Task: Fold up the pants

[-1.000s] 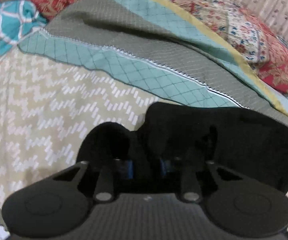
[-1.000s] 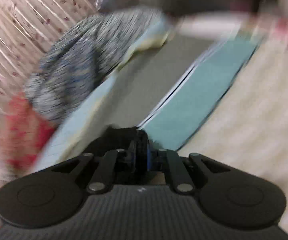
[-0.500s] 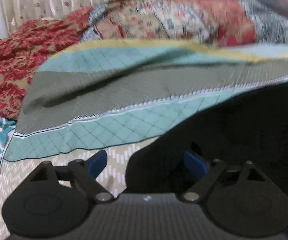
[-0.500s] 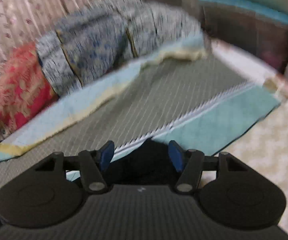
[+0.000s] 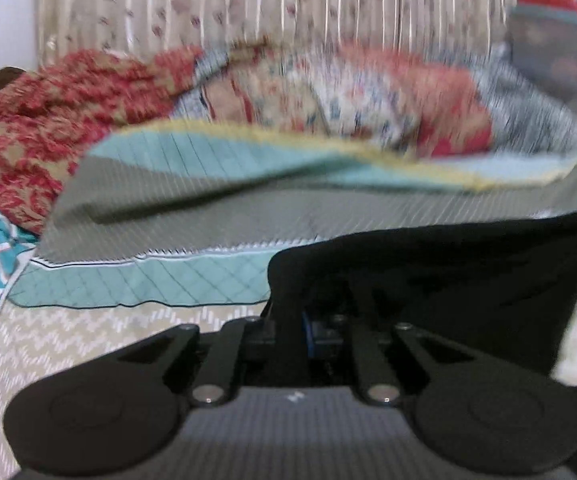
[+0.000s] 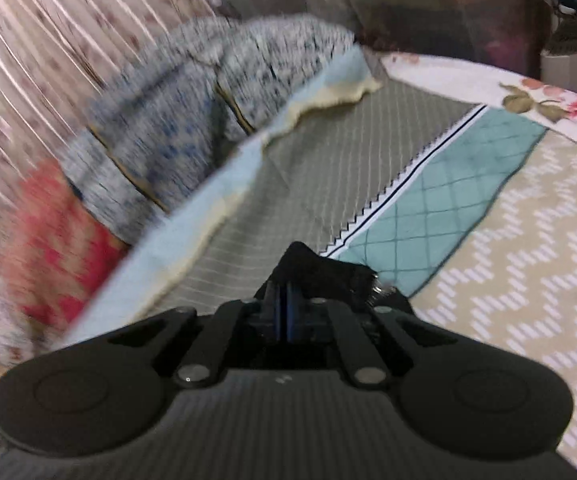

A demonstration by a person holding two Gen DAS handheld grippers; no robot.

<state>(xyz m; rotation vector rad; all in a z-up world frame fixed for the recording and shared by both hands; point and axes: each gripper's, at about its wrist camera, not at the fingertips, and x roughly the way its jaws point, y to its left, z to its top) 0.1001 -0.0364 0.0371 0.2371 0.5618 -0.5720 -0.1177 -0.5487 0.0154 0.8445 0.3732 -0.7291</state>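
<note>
The black pants (image 5: 448, 268) hang in a wide dark sheet across the right half of the left wrist view, lifted off the bed. My left gripper (image 5: 306, 332) grips their near edge, its jaws closing tight with the blue pads pinching the fabric. In the right wrist view only a small peak of the black pants (image 6: 320, 272) shows above the fingers. My right gripper (image 6: 284, 312) has its jaws closing flat onto that fabric, pads pressed together on it. The rest of the garment is hidden below both tools.
The bed carries a quilt with a beige zigzag field (image 6: 528, 280), a teal diamond band (image 5: 148, 280) and a grey striped band (image 6: 328, 168). Red patterned bedding (image 5: 48, 120) and a grey speckled pillow (image 6: 208, 92) lie along the back under a striped curtain (image 5: 248, 4). Dark furniture (image 6: 448, 20) stands far right.
Both grippers stood open half a second ago and are shut on the black fabric again. The left one has risen and rolled level, so the pants hang higher.
</note>
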